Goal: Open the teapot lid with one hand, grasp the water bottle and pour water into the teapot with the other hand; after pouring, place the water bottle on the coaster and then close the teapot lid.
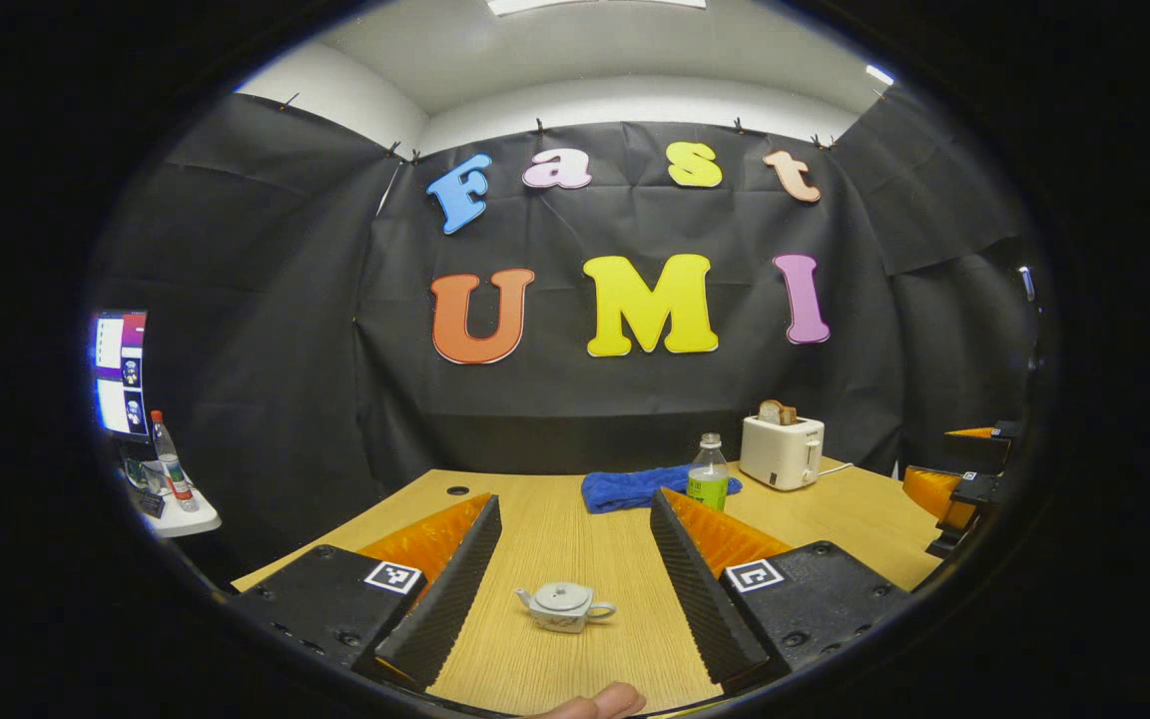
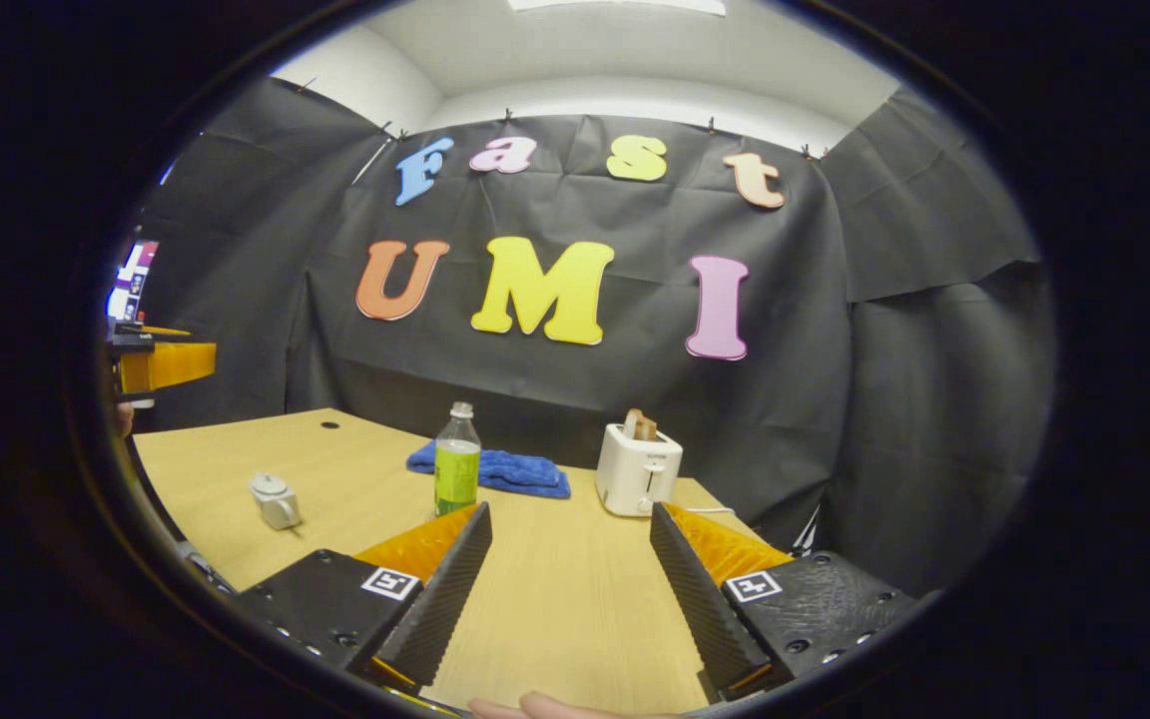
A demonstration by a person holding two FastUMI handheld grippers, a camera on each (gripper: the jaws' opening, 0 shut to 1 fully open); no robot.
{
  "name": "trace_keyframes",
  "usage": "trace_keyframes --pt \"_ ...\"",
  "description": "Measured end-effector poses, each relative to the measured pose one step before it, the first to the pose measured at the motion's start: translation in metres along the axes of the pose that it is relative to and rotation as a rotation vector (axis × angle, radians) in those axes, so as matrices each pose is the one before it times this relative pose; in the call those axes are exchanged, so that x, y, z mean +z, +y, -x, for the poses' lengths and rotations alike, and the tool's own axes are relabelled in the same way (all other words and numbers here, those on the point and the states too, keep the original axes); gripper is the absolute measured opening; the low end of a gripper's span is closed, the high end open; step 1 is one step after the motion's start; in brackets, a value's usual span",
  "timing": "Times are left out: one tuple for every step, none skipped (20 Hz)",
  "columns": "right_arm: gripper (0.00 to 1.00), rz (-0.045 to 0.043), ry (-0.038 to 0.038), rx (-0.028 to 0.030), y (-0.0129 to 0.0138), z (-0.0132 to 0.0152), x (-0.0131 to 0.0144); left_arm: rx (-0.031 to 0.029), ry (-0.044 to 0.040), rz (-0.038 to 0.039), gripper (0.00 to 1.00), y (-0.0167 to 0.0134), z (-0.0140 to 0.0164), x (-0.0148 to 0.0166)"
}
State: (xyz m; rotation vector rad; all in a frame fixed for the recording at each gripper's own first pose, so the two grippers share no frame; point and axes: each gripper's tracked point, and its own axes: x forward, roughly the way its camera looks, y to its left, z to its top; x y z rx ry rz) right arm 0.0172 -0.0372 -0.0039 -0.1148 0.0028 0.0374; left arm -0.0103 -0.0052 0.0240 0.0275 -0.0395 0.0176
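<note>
A small white teapot with its lid on stands on the wooden table, low between the fingers of my open left gripper. Farther back, a clear water bottle with a green label and white cap stands upright. In the right gripper view the bottle is ahead and left of my open right gripper, and the teapot sits far left. Both grippers hold nothing. The right gripper shows at the right edge of the left gripper view, the left gripper at the left edge of the right one.
A blue cloth lies behind the bottle. A white toaster with bread in it stands at the back right, its cord trailing. A side shelf at the left holds a second bottle and a monitor. A fingertip shows at the bottom.
</note>
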Motion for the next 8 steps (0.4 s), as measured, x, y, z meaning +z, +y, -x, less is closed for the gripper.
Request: trace_keyframes --pt "0.98 0.00164 -0.00009 -0.00054 0.00191 -0.00052 0.00018 -0.00052 0.00044 -0.00065 0.95 -0.00036 0.00027 -0.00017" --pt "0.98 0.00009 -0.00203 0.00046 0.00071 -0.00042 0.00026 0.00014 0.00211 -0.00124 0.95 -0.00058 -0.00006 -0.00093" --pt "0.98 -0.00103 0.00034 0.0006 0.00135 -0.00004 0.00008 -0.00089 0.00105 -0.00231 0.95 -0.0009 0.0003 0.0004" --pt "0.98 -0.00122 0.00217 0.00062 0.00154 0.00025 -0.00101 -0.00112 -0.00081 -0.00372 0.95 -0.00051 -0.00015 0.00015" --pt "0.95 -0.00154 0.00398 0.00033 0.00052 -0.00058 -0.00058 -0.00011 -0.00324 -0.00441 0.95 -0.00038 0.0011 0.00111" --pt "0.95 -0.0016 0.00243 0.00096 0.00078 0.00074 -0.002 -0.00007 -0.00308 -0.00322 0.95 0.00031 0.00086 0.00037" --pt "0.95 -0.00214 0.00164 0.00028 0.001 -0.00007 -0.00053 -0.00249 -0.0025 -0.00204 0.94 -0.00121 0.00029 0.00115" --pt "0.95 -0.00169 0.00064 -0.0034 -0.00036 0.00009 -0.00051 -0.00129 -0.00156 0.00011 0.94 -0.00001 -0.00015 0.00052"
